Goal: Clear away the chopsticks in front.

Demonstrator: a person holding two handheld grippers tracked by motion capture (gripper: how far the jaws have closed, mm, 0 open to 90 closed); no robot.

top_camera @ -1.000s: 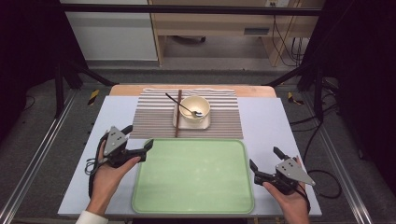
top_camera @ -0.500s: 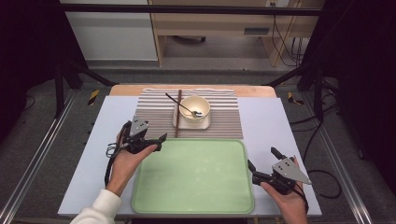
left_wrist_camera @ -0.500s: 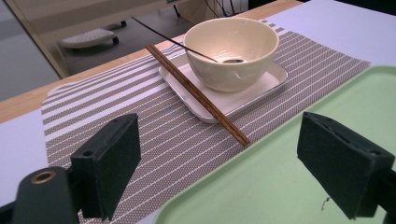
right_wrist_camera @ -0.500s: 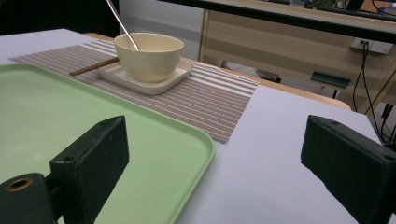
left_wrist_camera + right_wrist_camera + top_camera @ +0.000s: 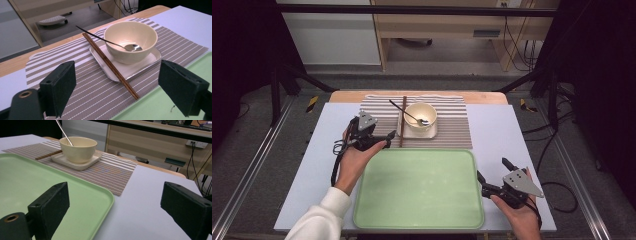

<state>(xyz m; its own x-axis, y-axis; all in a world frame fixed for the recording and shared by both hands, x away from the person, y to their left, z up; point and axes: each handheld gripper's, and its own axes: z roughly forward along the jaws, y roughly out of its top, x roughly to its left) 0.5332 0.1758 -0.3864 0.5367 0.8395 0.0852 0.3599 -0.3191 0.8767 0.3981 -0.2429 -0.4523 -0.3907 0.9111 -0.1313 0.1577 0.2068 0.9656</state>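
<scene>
No brand names or readable writing on anything here, as far as I can make out, so on to the hands. The left gripper (image 5: 384,140) sits over the left part of the striped placemat (image 5: 447,130), near the far-left corner of the green tray (image 5: 419,187), with its jaws spread wide and nothing between them. It points toward the chopsticks (image 5: 402,121), which are the closest thing to it. The left hand (image 5: 357,155) comes up from the bottom of the high view in a white sleeve (image 5: 319,217), forearm angled toward the middle of the table (image 5: 312,165), palm wrapped under the gripper body. The chopsticks lie on the placemat, resting against the left edge of the small square plate (image 5: 418,131). In the left gripper view they run diagonally with the near tip just short of the tray. A cream bowl (image 5: 421,116) stands on that plate with a metal spoon (image 5: 408,113) leaning in it, handle sticking out to the far left. The right gripper (image 5: 484,184) is down at the tray's near-right corner, just beside its right edge, jaws also released and empty, held low in the right hand (image 5: 519,215) and aimed toward the tray.
</scene>
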